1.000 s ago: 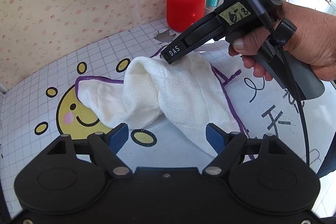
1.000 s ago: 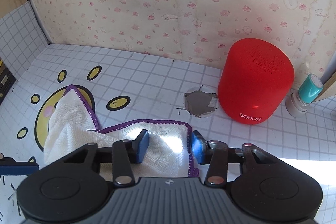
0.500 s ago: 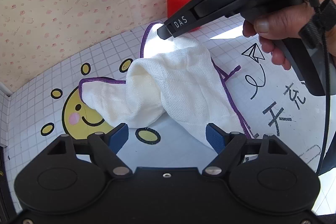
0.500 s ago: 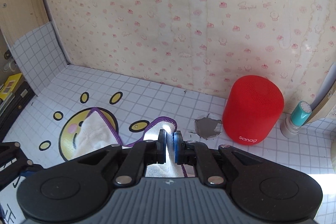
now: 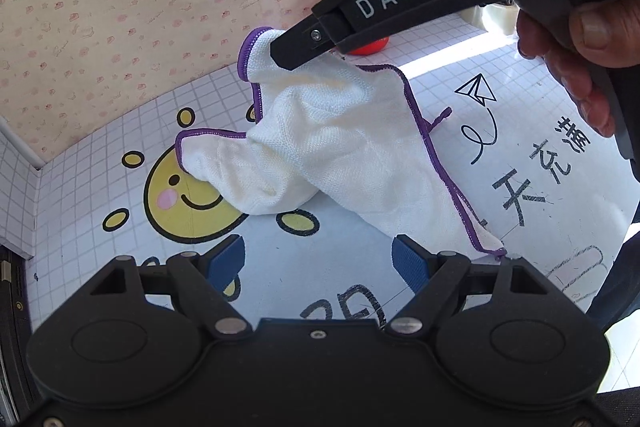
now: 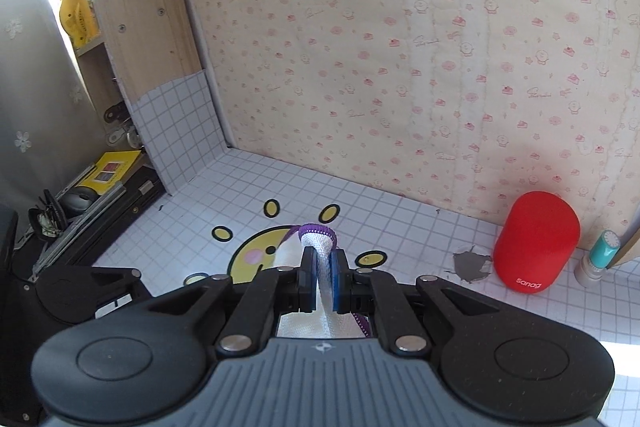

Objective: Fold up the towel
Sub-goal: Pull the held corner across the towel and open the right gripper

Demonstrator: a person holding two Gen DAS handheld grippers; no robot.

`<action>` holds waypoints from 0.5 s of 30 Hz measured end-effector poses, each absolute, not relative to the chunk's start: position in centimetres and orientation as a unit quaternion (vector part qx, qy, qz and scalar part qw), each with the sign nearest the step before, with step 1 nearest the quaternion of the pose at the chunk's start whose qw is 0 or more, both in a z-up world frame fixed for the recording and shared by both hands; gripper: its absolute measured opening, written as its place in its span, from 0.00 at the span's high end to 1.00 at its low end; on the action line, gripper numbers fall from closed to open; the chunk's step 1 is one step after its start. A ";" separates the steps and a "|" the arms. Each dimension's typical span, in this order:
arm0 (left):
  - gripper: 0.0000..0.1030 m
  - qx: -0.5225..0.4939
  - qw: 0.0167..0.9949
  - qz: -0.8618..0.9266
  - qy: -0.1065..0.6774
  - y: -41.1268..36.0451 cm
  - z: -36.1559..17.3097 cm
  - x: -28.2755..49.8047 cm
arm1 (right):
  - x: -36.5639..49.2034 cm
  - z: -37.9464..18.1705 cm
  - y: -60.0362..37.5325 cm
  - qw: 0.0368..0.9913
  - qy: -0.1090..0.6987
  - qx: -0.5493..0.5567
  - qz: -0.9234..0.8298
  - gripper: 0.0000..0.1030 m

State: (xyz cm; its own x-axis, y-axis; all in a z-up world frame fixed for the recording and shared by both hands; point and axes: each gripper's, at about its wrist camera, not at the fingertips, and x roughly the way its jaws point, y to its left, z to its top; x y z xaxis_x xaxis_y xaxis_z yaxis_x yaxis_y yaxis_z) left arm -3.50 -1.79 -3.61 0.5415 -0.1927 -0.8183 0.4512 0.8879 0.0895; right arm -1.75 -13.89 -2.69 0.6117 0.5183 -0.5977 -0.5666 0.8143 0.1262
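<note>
- Pinching one purple-hemmed corner of the towel (image 5: 340,147), the right gripper (image 6: 322,285) lifts it above the sun print (image 5: 188,195); the rest trails on the surface (image 5: 352,259).
- Left gripper (image 5: 320,261) hovers nearby, fingers spread, empty.
- Judgement: carry the corner squarely onto its opposite, hems aligned.
- Count: one towel, two grippers, one red speaker (image 6: 536,241).
</note>
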 end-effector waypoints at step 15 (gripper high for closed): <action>0.21 0.136 0.863 -0.177 0.453 -0.2 -3.9 -8.4 | -6.3 -5.0 -9.6 0.847 0.364 -0.033 0.387 0.94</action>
State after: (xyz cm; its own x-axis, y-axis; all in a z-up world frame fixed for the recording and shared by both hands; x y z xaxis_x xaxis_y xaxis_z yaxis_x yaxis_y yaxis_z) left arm -8.39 -0.21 -3.88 0.5271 -0.1815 -0.8302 0.4284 0.9005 0.0751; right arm -6.31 -9.58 -5.04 0.4354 0.6320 -0.6411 -0.6801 0.6975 0.2257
